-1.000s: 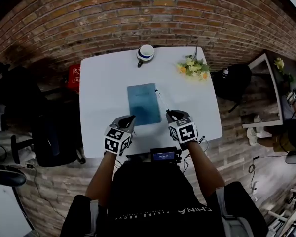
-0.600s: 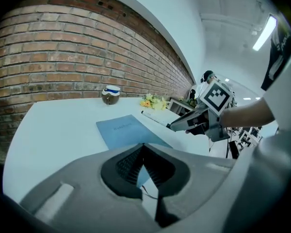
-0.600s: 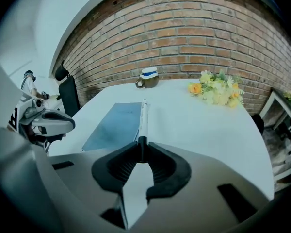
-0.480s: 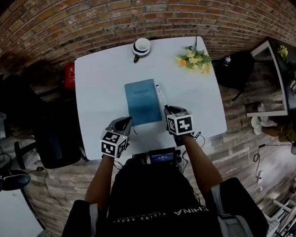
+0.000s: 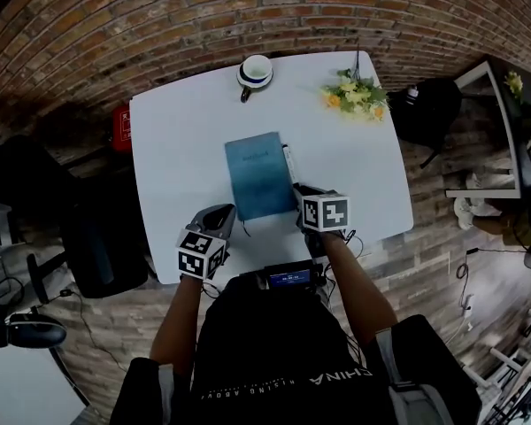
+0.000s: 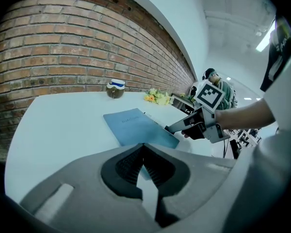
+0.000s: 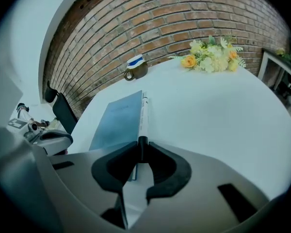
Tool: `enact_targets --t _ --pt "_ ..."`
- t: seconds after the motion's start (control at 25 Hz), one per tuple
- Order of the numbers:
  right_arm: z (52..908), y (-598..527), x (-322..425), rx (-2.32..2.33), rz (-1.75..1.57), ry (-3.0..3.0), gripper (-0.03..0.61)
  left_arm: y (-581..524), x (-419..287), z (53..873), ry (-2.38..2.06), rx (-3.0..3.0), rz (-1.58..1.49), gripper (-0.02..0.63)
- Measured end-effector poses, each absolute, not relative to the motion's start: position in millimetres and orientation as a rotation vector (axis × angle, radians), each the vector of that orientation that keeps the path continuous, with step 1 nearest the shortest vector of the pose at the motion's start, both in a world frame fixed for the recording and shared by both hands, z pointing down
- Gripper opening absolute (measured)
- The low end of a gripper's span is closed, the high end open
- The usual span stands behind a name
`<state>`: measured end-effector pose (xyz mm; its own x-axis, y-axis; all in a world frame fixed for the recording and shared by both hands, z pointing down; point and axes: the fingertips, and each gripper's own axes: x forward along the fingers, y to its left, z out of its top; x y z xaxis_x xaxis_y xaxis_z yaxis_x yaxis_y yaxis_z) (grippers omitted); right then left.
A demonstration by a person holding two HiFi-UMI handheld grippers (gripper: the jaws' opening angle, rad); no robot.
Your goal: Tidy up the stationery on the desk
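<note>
Blue notebook (image 5: 258,177) lies mid-desk (image 5: 177,149); along its right edge our right tongs (image 7: 141,144) clamp the near end of the pen (image 7: 142,118), which we judge light, stiff, slippery. Left tongs (image 6: 143,147) pressed together, empty.

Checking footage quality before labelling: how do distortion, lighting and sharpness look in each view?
Head view: heavy fisheye bends the brick wall around the table; black corners, even light. Left gripper view: bright ceiling light at upper right, notebook sharp. Right gripper view: curved wall, black edges; pen and flowers crisp, no glare.
</note>
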<state>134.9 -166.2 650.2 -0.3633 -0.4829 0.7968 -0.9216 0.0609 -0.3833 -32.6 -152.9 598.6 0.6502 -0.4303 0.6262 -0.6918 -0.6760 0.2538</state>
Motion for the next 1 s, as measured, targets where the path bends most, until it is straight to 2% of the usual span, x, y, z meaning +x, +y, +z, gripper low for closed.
enact_targets --t 0.36,0.68,1.0 --pt "653 -164 128 1.344 1.281 -1.910 0.086 -155 -35 600 -0.872 2.396 0.725 0.011" --pt "653 -158 124 1.253 1.239 -1.947 0.138 -152 -31 597 -0.900 2.391 0.717 0.011" --pt "635 -158 145 1.207 1.083 -2.021 0.150 -146 -27 590 -0.998 2.362 0.683 0.012"
